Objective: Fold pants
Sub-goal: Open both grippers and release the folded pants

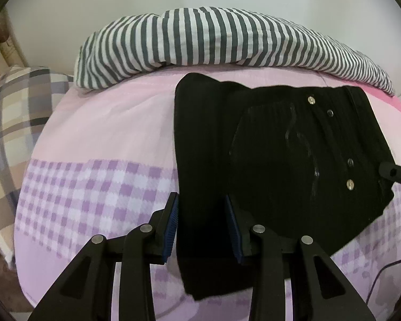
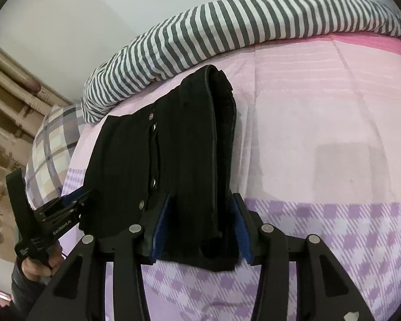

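One pair of black pants (image 1: 280,160) lies folded on one bed (image 1: 107,139). Four metal snaps (image 1: 350,184) show on it. There are two grippers (image 1: 203,230), one striped quilt (image 1: 214,34) and one plaid pillow (image 1: 16,112).

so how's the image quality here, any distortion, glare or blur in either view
Left wrist view: strong fisheye bend, the bed bulges like a dome, dark corners; faint sheen on the black pants, detail otherwise lost. Right wrist view: same bend, striped blanket curves; soft shadow on the sheet right of the pants; edges slightly soft, no glare.
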{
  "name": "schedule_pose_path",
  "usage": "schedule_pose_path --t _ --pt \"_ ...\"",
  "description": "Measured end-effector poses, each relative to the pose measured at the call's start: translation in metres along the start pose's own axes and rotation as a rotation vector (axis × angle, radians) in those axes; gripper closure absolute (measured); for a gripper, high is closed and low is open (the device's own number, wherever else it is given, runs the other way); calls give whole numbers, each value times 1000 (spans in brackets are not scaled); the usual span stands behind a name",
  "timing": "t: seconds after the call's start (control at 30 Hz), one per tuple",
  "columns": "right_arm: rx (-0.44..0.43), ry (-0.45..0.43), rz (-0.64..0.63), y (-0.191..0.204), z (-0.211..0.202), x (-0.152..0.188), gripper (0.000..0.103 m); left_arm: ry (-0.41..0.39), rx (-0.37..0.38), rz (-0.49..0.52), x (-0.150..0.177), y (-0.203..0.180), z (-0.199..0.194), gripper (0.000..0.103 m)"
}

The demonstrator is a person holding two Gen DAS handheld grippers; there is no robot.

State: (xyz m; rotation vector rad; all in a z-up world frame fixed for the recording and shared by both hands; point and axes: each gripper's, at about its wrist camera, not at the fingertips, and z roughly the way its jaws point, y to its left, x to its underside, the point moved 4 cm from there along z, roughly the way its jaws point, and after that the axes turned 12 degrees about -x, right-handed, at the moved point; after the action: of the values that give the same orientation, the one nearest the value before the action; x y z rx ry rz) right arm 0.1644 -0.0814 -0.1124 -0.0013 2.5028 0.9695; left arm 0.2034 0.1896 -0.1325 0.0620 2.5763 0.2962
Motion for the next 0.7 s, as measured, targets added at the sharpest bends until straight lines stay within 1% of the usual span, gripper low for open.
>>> schedule_pose_path --t 0.07,0.2,0.33,0.43,0.47,0.5,0.57,0.7 --pt "6 -9 -11 2 -5 4 57 -2 -8 -8 7 2 -5 67" --pt "7 -3 -32 7 -9 11 56 0 -16 -24 20 5 -13 67" --pt "34 23 -50 6 -6 20 56 -3 -1 -55 28 8 -22 67" --pt "62 30 -39 1 -2 24 55 -3 16 -83 31 11 -31 67" --pt "72 31 -35 0 0 24 54 -5 19 -91 33 12 -35 67" --pt "83 35 -29 -3 1 25 49 -7 19 -94 34 12 -38 67" --pt "80 30 -6 -8 1 26 49 -11 10 -91 37 14 -44 67" --pt "103 33 -22 -8 1 27 49 -18 0 -105 42 18 -54 61"
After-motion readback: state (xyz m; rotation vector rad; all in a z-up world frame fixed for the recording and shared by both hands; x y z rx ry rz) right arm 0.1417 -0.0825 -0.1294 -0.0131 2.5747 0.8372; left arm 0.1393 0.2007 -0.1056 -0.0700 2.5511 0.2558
